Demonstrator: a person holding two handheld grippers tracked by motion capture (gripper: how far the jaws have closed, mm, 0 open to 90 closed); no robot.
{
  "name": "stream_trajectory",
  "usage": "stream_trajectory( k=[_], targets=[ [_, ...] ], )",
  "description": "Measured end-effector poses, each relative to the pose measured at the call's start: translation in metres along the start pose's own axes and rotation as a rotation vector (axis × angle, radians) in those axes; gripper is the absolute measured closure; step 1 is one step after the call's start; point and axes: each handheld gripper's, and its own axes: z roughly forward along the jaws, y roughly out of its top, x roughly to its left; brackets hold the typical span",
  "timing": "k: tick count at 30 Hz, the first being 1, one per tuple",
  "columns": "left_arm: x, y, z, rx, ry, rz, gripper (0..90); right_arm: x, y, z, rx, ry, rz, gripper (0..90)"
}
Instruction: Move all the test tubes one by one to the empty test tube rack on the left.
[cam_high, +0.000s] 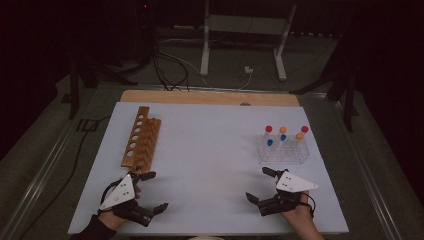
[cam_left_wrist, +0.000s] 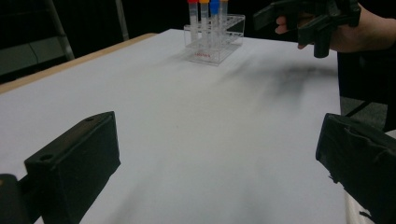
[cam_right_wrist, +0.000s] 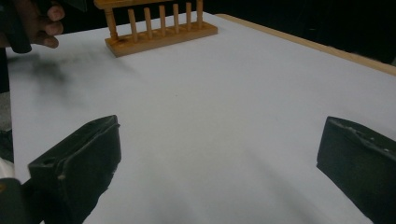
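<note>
A wooden tube rack (cam_high: 141, 137) with a row of holes lies at the left of the white table top (cam_high: 210, 155). A clear plastic rack (cam_high: 283, 149) at the right holds several capped tubes: red (cam_high: 268, 129), orange (cam_high: 283, 130) and blue (cam_high: 270, 142). My left gripper (cam_high: 156, 190) hovers near the front left, just below the wooden rack, open and empty. My right gripper (cam_high: 256, 184) sits at the front right, just in front of the clear rack, open and empty. The left gripper view looks across at the clear rack (cam_left_wrist: 215, 39). The right gripper view faces the wooden rack (cam_right_wrist: 159, 28).
The table's wooden back edge (cam_high: 210, 96) shows beyond the white sheet. Behind it are a grey floor, cables (cam_high: 167, 70) and a white stand (cam_high: 245, 30). In the left gripper view the person's other hand holds the right gripper (cam_left_wrist: 308, 18) at the upper right.
</note>
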Motion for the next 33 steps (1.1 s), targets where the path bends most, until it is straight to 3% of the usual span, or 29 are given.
stream_trajectory(
  k=[5, 8, 12, 17, 22, 25, 33],
  targets=[
    [0.002, 0.0, 0.001, -0.009, -0.003, -0.022, 0.5, -0.001, -0.001, 0.003, 0.022, 0.002, 0.007, 0.0],
    [0.003, 0.0, 0.001, -0.02, -0.005, -0.039, 0.5, -0.002, -0.001, 0.003, 0.012, -0.018, -0.039, 0.0],
    [0.004, 0.001, 0.001, -0.021, -0.008, -0.043, 0.5, -0.004, 0.001, 0.001, -0.001, 0.006, -0.06, 0.0],
    [0.005, 0.001, 0.001, -0.022, -0.007, -0.048, 0.5, -0.003, 0.003, 0.003, 0.014, 0.049, -0.05, 0.0],
    [0.005, 0.001, 0.001, -0.026, -0.01, -0.055, 0.5, -0.005, 0.006, 0.005, 0.059, 0.086, -0.003, 0.0],
    [0.005, 0.001, 0.0, -0.035, -0.008, -0.059, 0.5, -0.002, 0.009, 0.004, 0.065, 0.082, 0.016, 0.0],
    [0.006, 0.001, -0.001, -0.038, -0.01, -0.058, 0.5, 0.004, 0.025, -0.001, 0.065, 0.061, 0.013, 0.0]
  ],
)
